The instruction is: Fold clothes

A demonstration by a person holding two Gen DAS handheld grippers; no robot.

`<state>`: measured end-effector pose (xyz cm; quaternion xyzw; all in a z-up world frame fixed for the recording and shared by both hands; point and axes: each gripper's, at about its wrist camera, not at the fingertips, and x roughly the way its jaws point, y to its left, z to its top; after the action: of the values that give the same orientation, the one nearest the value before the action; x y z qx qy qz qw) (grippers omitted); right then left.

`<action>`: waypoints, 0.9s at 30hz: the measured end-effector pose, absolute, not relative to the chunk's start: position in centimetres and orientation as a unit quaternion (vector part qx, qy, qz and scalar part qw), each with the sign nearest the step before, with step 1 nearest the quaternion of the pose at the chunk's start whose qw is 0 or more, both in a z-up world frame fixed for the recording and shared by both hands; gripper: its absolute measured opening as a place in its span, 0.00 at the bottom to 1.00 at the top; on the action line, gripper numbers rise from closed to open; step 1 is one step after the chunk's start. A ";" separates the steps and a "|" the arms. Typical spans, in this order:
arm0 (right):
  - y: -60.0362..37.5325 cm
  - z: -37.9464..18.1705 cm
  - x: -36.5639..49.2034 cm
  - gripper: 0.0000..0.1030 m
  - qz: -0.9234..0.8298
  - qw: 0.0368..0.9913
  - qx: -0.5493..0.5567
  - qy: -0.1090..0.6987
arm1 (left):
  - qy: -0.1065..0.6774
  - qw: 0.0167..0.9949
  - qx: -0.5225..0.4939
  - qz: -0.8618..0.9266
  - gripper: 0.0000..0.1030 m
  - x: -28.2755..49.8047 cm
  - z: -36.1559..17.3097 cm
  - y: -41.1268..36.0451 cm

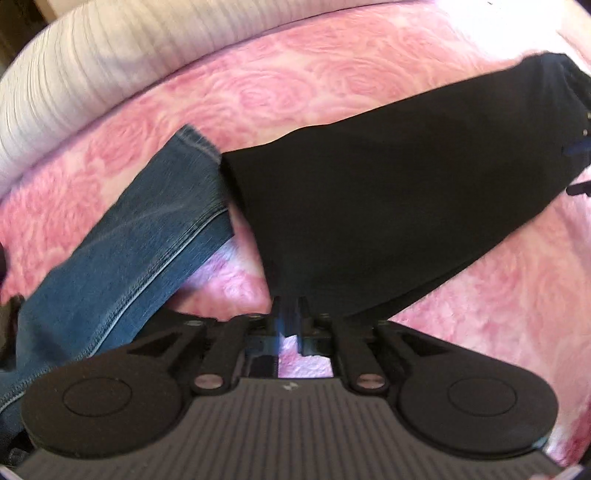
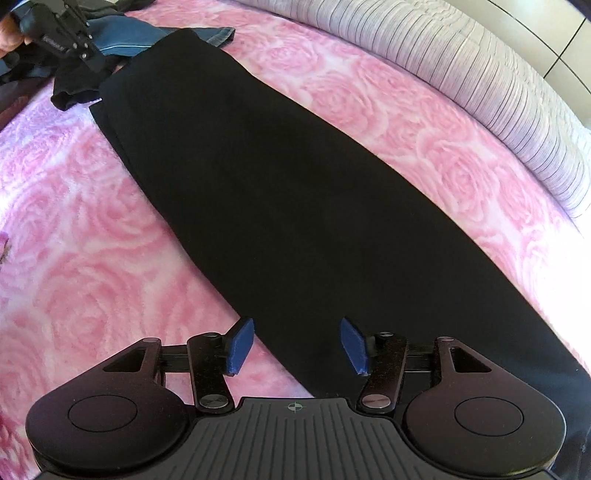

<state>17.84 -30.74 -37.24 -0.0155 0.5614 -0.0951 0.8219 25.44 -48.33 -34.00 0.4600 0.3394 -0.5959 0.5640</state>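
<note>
Left hand-held gripper (image 1: pixel 290 314): fingers pressed together, pinching one end of the black garment (image 1: pixel 388 192); cloth fans out from the pinch point, away toward the far right; also seen in the right wrist view at top left (image 2: pixel 94 64), clamped on the garment's far end, with a bit of a hand (image 2: pixel 9 31) behind it

Right hand-held gripper (image 2: pixel 297 345): jaws spread wide, nothing between them; blue pads (image 2: pixel 242 345) on both fingers; poised just above the near end of the black garment, left pad over the blanket, right pad over the cloth

Black garment (image 2: pixel 288 206): long, narrow, laid flat on the bed, running diagonally from the left hand-held gripper to the right one; edges straight, surface smooth; type of garment hard to tell

Jeans (image 1: pixel 122 258): blue denim with pale stitching, lying beside the black garment near the left hand-held gripper; hem end touching or tucked under the black cloth's edge; blurred in the left wrist view

Dark clothes (image 2: pixel 70 94): crumpled heap beside the jeans, at the far end of the bed

Blanket (image 2: pixel 85 236): pink, rose pattern, covering the bed under all the clothes

Pillow (image 2: pixel 491 85): pale, striped, along the far edge of the blanket
</note>
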 end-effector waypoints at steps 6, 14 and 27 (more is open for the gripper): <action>-29.0 -37.3 18.6 0.56 -0.074 0.827 -0.030 0.557 | 0.133 0.512 0.602 -0.598 0.39 20.0 -37.0 -46.2; -27.3 -38.1 21.2 0.57 -0.051 0.835 -0.035 0.547 | -0.068 0.411 0.712 -0.566 0.37 15.8 -42.8 -43.3; -21.5 -39.5 26.2 0.57 0.037 0.857 -0.157 0.489 | -0.019 0.436 0.690 -0.577 0.02 15.5 -40.9 -42.5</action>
<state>26.22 -21.49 -39.49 -0.1571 0.4890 0.0367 0.8572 15.52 -42.45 -40.88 0.6899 -0.0192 -0.5774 0.4362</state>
